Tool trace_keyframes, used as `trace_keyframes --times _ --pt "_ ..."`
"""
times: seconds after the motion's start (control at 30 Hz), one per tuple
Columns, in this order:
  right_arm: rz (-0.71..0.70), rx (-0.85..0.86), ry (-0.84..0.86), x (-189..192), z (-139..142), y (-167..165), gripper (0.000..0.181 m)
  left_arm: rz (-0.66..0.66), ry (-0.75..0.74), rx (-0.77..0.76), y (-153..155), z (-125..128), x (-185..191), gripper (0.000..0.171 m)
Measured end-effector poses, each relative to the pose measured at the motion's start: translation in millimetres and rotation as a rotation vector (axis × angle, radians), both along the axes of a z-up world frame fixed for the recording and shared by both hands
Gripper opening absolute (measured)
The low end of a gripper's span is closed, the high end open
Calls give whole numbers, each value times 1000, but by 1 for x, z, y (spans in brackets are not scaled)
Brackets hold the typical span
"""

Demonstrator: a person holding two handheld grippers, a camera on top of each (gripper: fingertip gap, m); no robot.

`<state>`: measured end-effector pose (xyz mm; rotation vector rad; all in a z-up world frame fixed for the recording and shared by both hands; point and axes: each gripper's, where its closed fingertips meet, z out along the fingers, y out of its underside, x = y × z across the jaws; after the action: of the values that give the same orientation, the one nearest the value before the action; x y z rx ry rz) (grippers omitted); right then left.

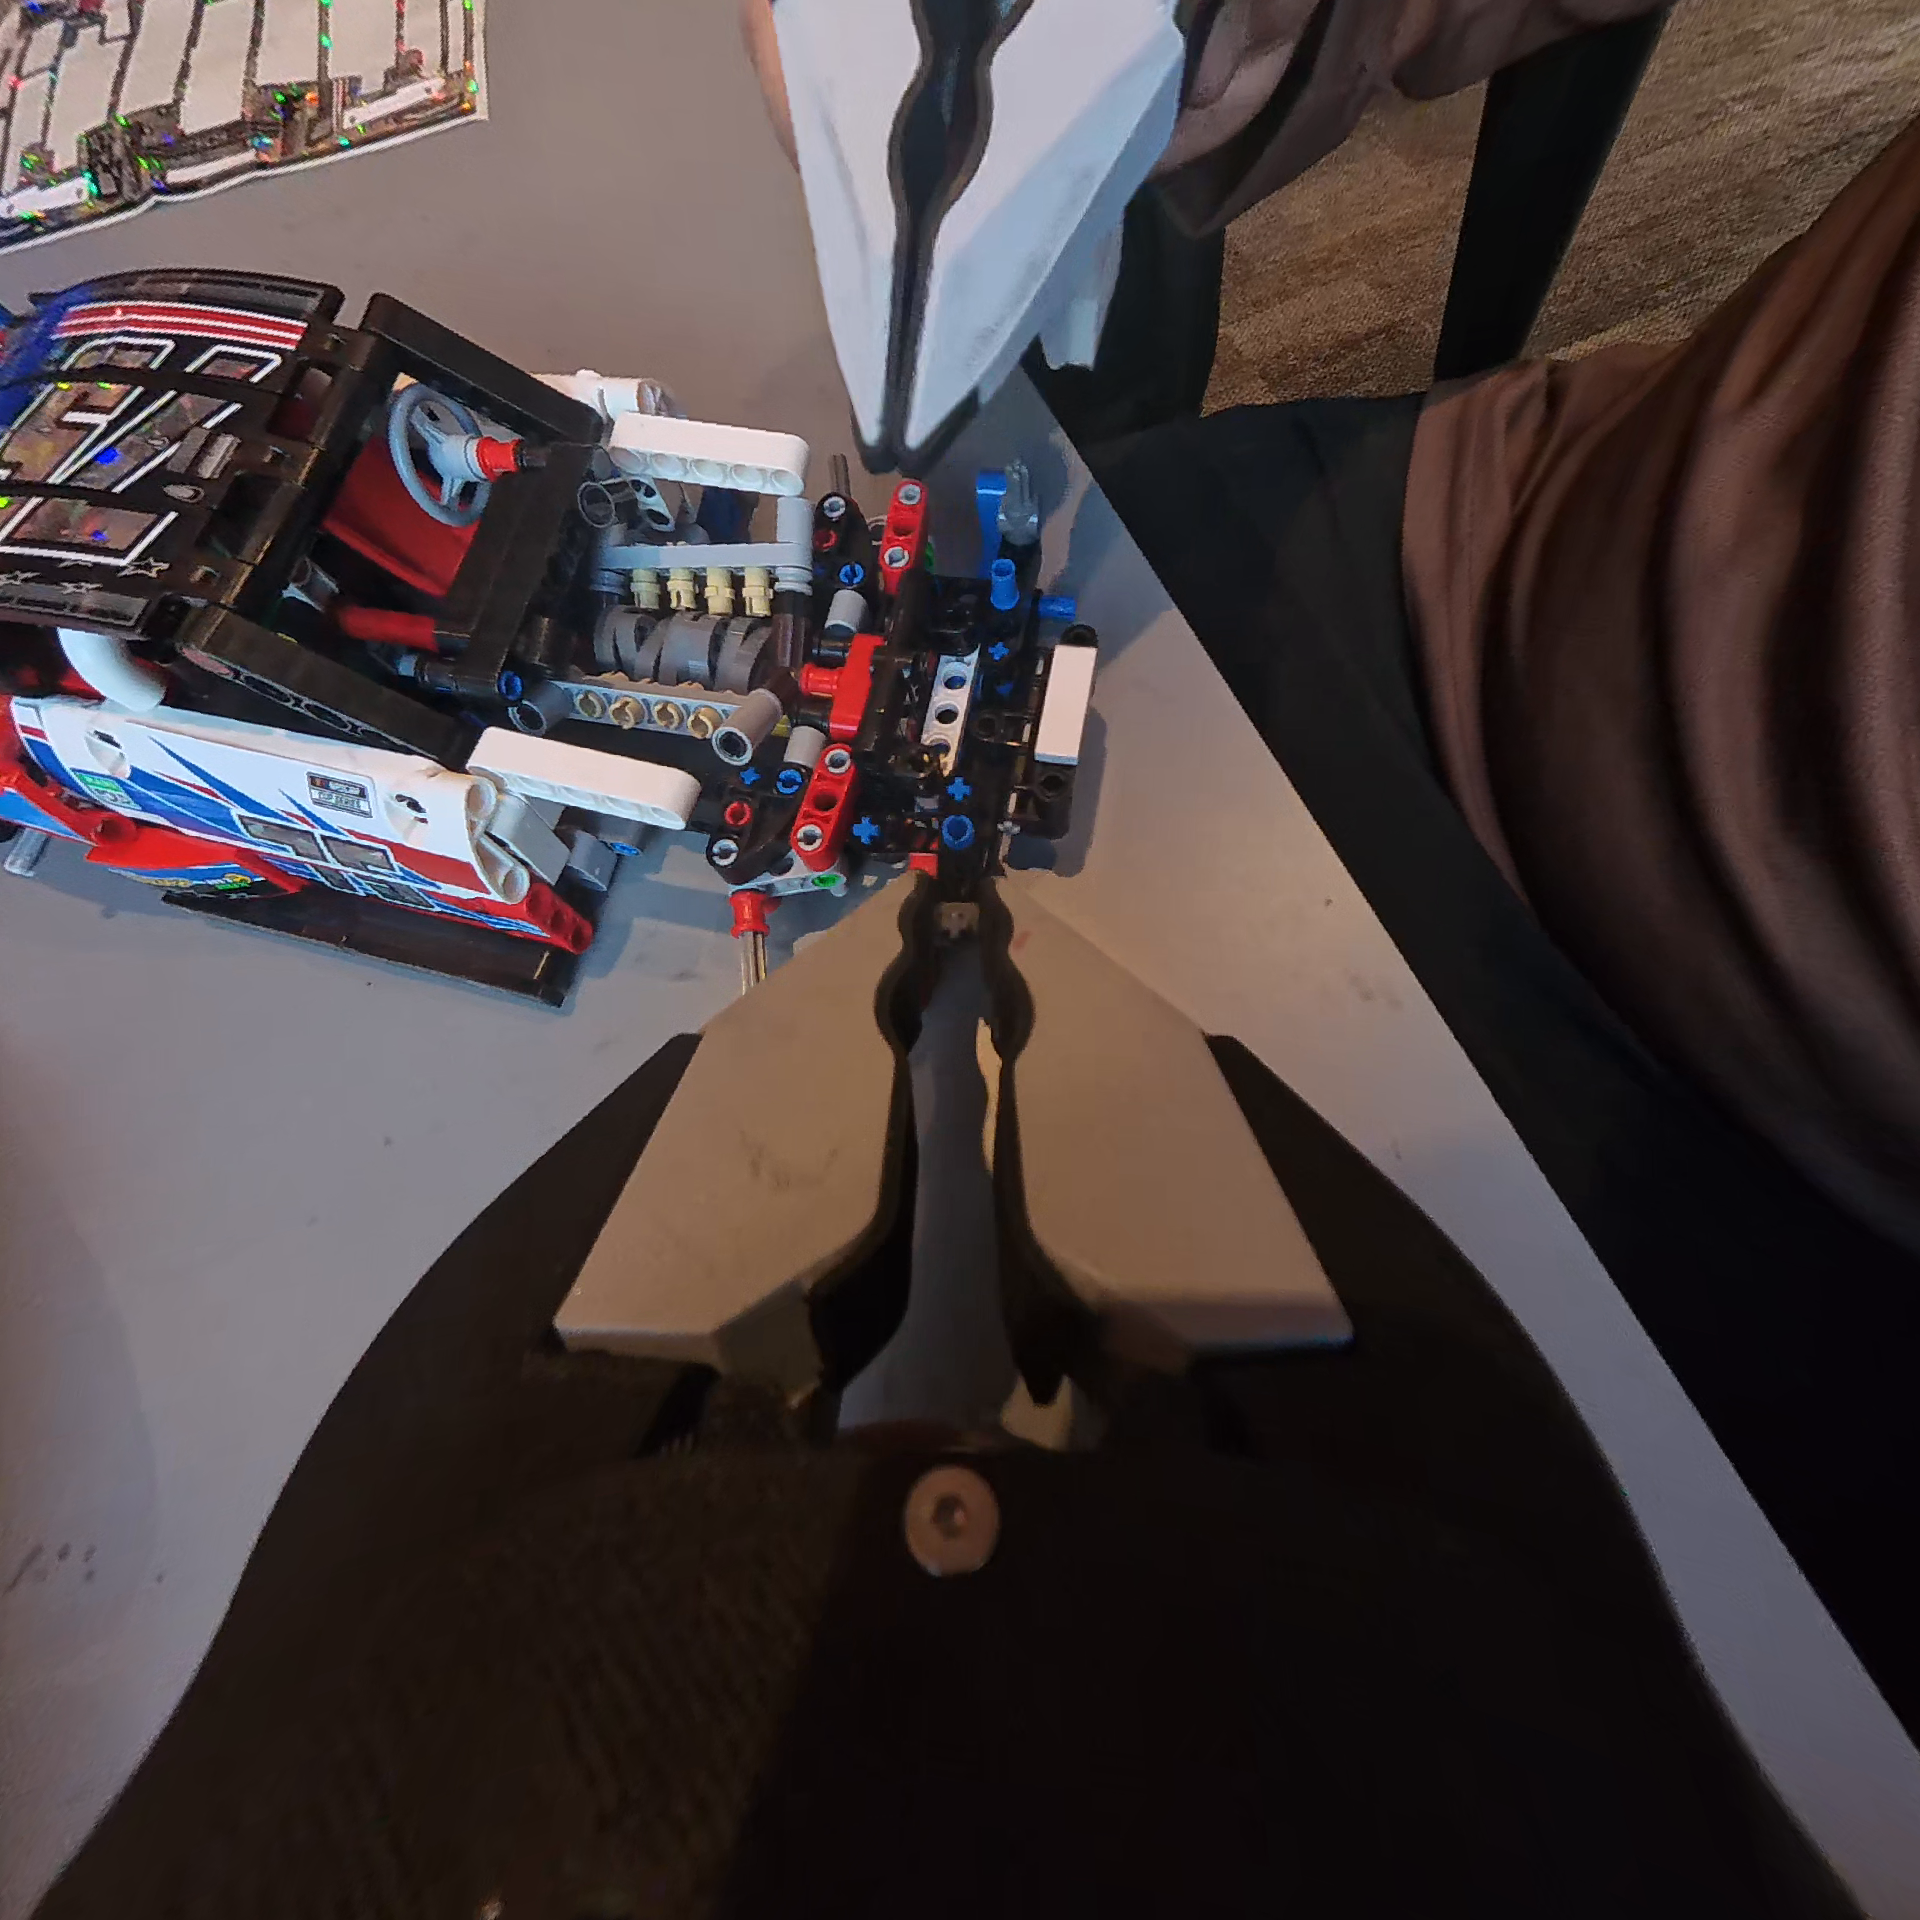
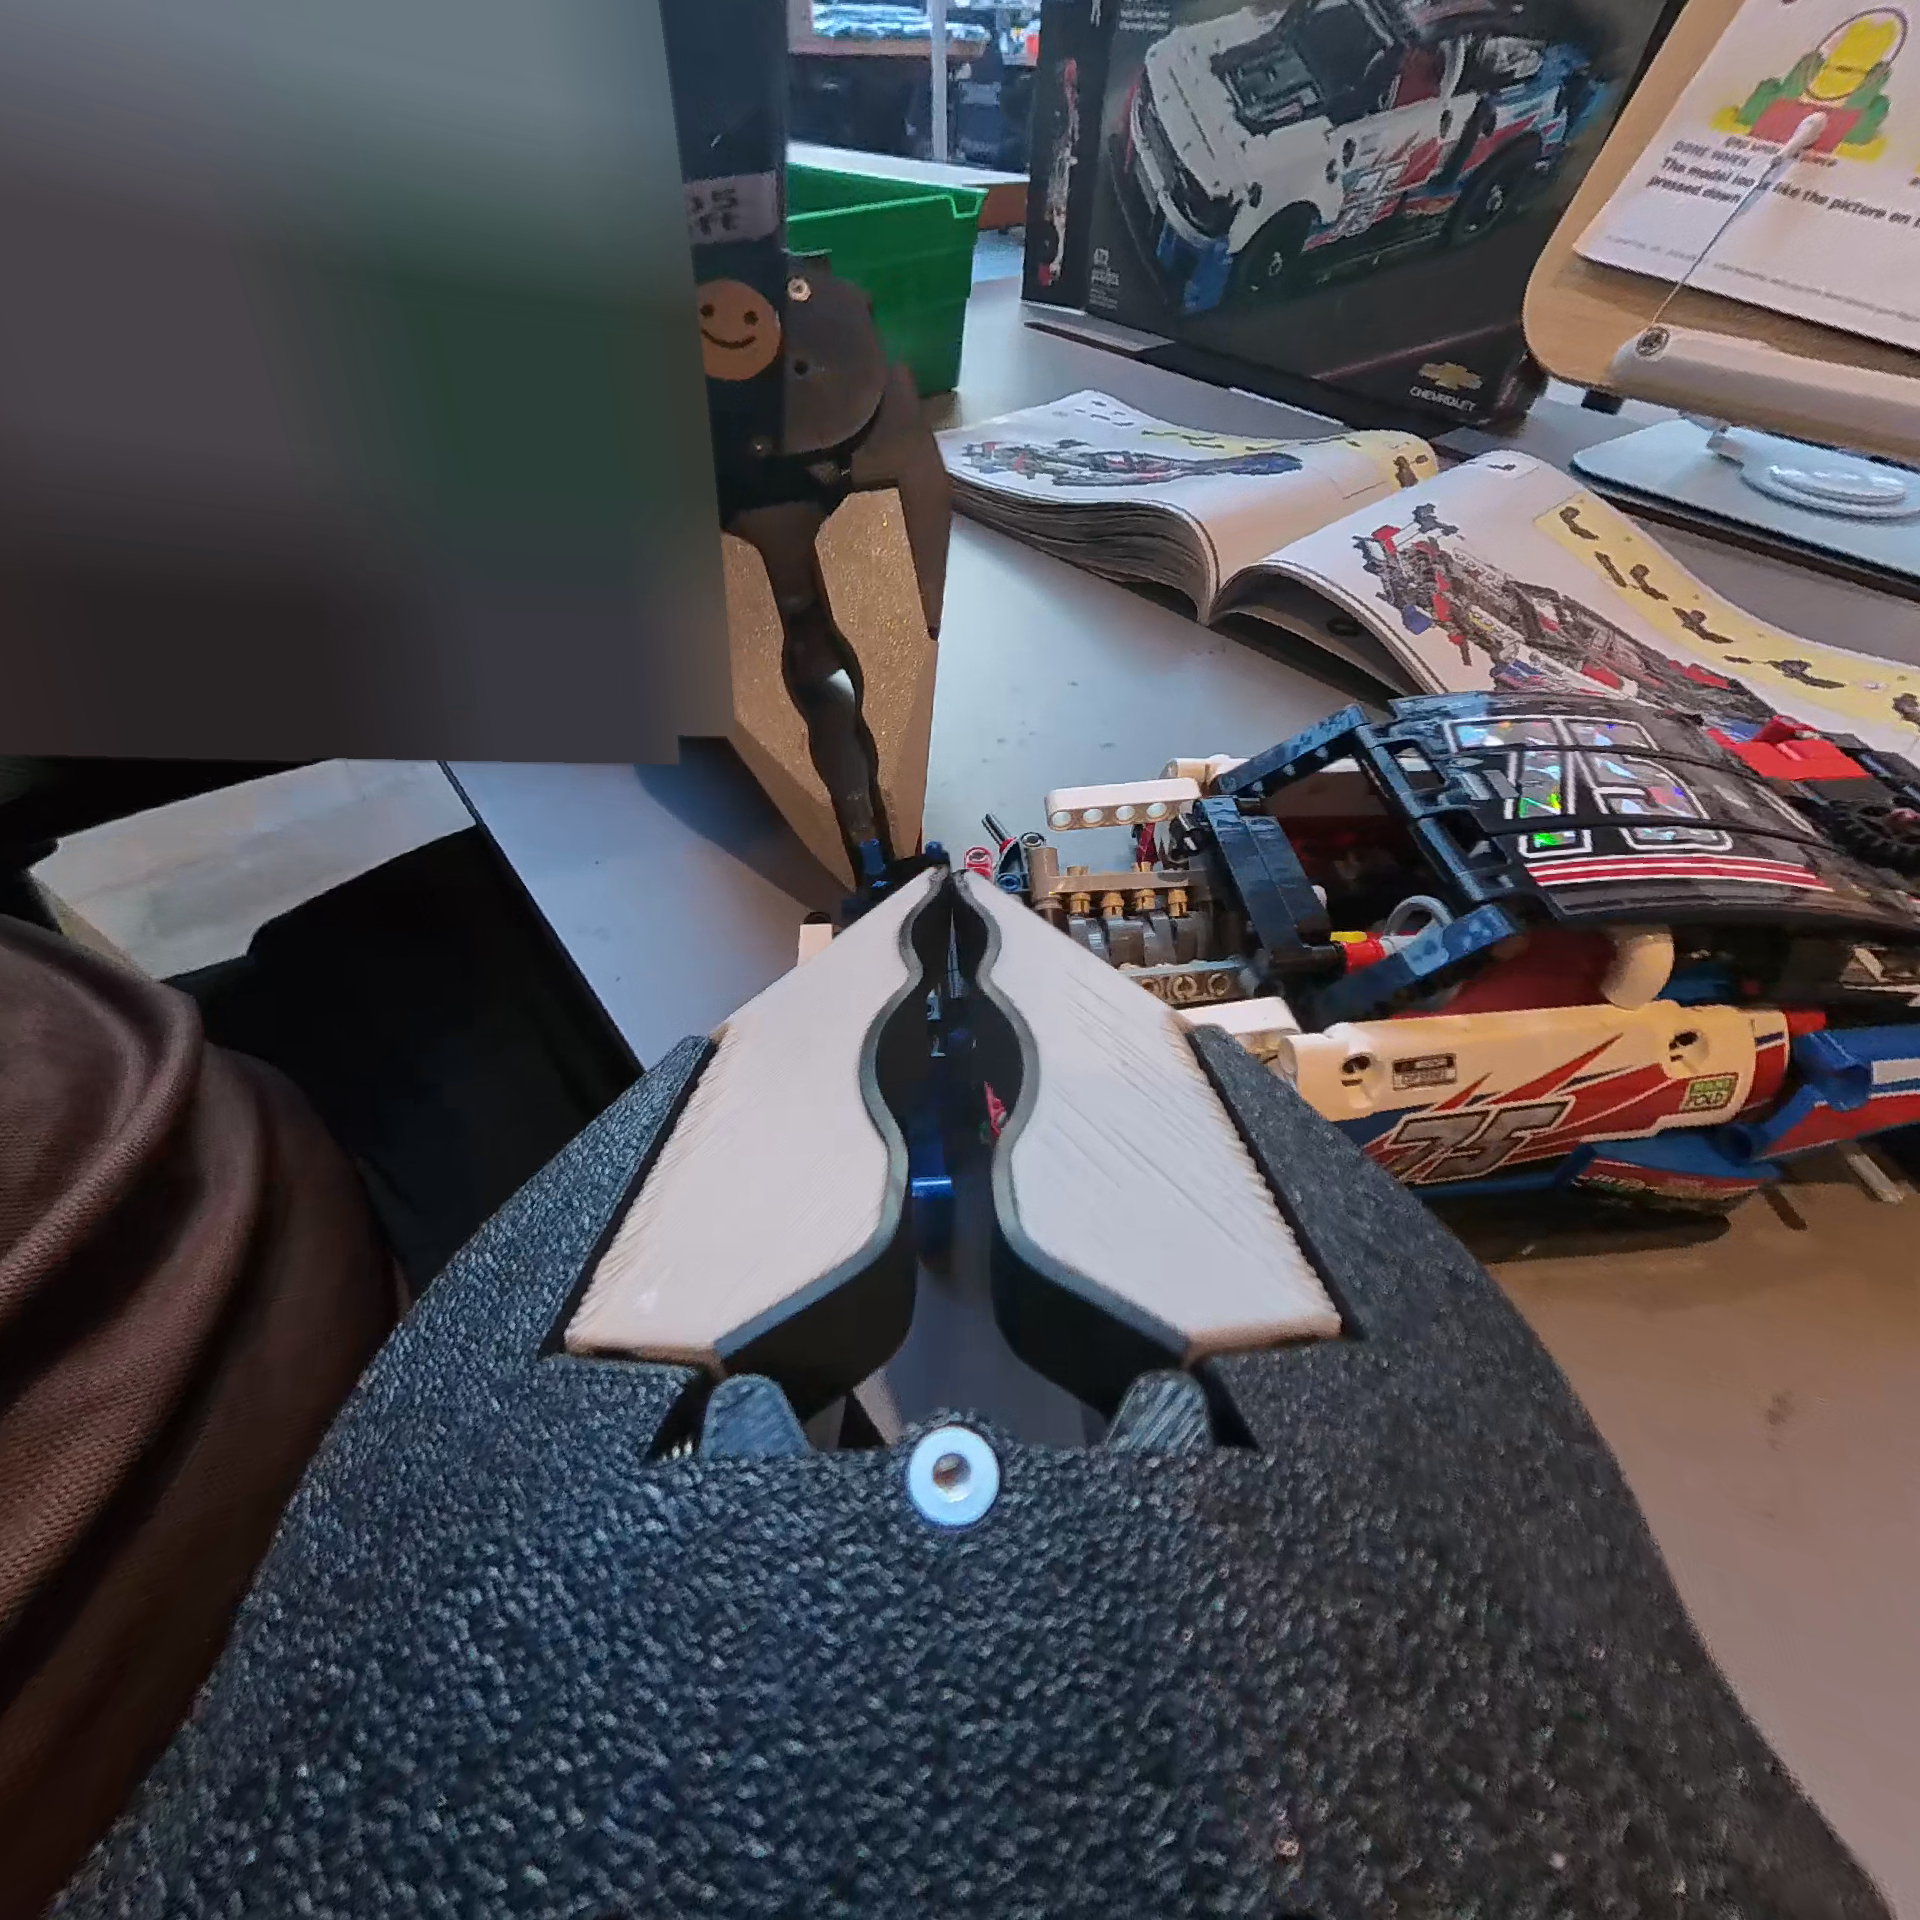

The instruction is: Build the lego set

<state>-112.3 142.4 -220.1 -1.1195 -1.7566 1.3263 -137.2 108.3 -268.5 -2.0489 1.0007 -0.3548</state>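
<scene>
Grey and lightly scuffed, the bench [image 2: 1091, 675] is seen to end at a straight edge beside which a person in a brown garment [image 1: 1683, 727] is seated over carpeted floor [image 1: 1766, 135]. At the back of the bench a green plastic bin [image 2: 883, 249] is visible, its contents hidden from view, and the set's box [image 2: 1320, 187] is stood upright next to a tilted stand carrying a printed sheet [image 2: 1766, 177]. An open instruction booklet [image 2: 1351, 551] is laid flat just behind the lego car [image 1: 343, 644], which rests on the bench with its black roof, white-and-red side panels and exposed engine block shown. A sticker sheet [image 1: 229, 94] lies farther off. At the car's unfinished front end, near the bench edge, the left tongs [image 1: 948, 896] are closed, their tips pinched on the black and red front frame [image 1: 935, 727]. The right tongs [image 2: 951, 883] are brought nearly shut from the opposite side at the same front end, with blue pieces [image 2: 935, 1174] seen between the fingers; whether anything is actually gripped cannot be told.
</scene>
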Motion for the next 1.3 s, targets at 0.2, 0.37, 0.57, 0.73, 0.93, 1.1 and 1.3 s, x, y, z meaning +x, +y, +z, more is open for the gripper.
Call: trace_keyframes --times 0.2,0.37,0.57,0.73,0.93,1.1,1.3 --pt "-12 -40 15 -1 6 4 0 3 0 5 1 1 0 4" --pt "-11 -32 19 -4 7 2 0 8 -1 9 1 2 0 5" --pt "-15 -48 15 -6 7 -1 0 12 -9 20 2 5 1 4" --pt "-7 -25 -1 -5 2 -3 0 17 -15 18 2 5 -1 5" --pt "-7 -40 -5 -5 2 -2 0 13 -27 24 2 8 2 5" --pt "4 -35 -12 -6 0 -7 0 11 -27 24 1 8 2 4" --pt "19 44 -23 -9 -4 -16 1 13 -32 31 1 10 2 4"
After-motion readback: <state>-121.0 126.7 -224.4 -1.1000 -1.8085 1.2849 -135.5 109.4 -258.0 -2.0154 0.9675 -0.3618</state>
